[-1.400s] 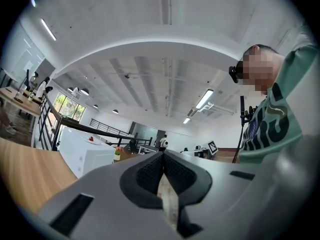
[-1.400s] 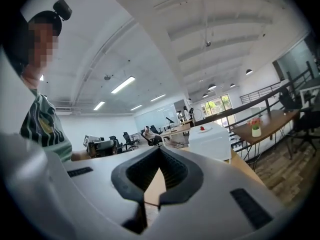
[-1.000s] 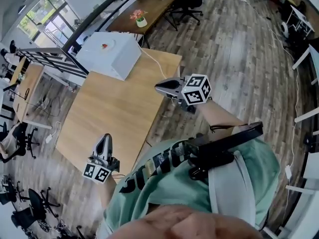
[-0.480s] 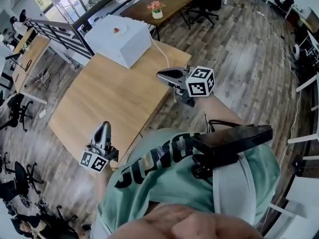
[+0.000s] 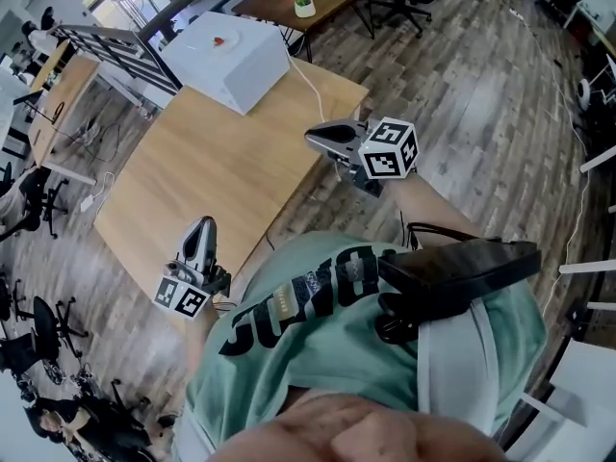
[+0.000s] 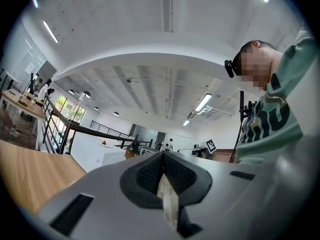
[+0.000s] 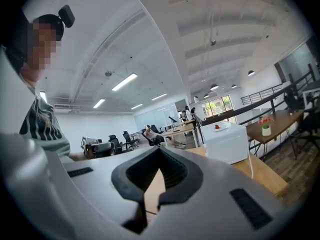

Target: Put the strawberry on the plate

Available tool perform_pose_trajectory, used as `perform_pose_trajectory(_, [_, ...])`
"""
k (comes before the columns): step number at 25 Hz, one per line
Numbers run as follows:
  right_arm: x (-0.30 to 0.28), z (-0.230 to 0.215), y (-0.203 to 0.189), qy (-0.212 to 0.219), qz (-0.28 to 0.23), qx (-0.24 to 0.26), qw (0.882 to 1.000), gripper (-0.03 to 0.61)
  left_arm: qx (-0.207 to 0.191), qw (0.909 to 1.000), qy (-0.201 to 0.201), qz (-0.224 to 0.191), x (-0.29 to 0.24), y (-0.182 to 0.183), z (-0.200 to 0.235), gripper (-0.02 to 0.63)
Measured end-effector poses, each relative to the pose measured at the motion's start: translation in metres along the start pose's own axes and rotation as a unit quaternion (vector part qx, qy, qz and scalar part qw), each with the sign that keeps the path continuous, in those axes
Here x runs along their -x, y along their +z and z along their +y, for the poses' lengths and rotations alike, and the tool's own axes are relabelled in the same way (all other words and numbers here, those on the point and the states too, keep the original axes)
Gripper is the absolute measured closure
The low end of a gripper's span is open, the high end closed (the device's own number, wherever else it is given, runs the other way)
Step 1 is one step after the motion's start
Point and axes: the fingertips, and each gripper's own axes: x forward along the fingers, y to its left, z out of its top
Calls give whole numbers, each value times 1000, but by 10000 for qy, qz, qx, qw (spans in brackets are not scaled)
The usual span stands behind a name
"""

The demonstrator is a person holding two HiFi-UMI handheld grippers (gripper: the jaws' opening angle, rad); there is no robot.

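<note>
An open office with plank flooring surrounds a bare wooden counter. Near its front edge, the left hand-held gripper and right hand-held gripper point level, both closed on nothing, seemingly just approaching. Beyond open counter, the strawberry sits on a plate atop a white box.

Large dark letters run across the person's green shirt; they begin with something like "JUN", and folds hide the rest. The right marker cube and the left marker cube carry only black-and-white square patterns, not readable characters.
</note>
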Motion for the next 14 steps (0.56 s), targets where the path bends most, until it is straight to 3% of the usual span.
perform_pose_trajectory(14, [10,23,4,-39,-121,68,9999,572,-45,10000,-5,8,23,6,-8,607])
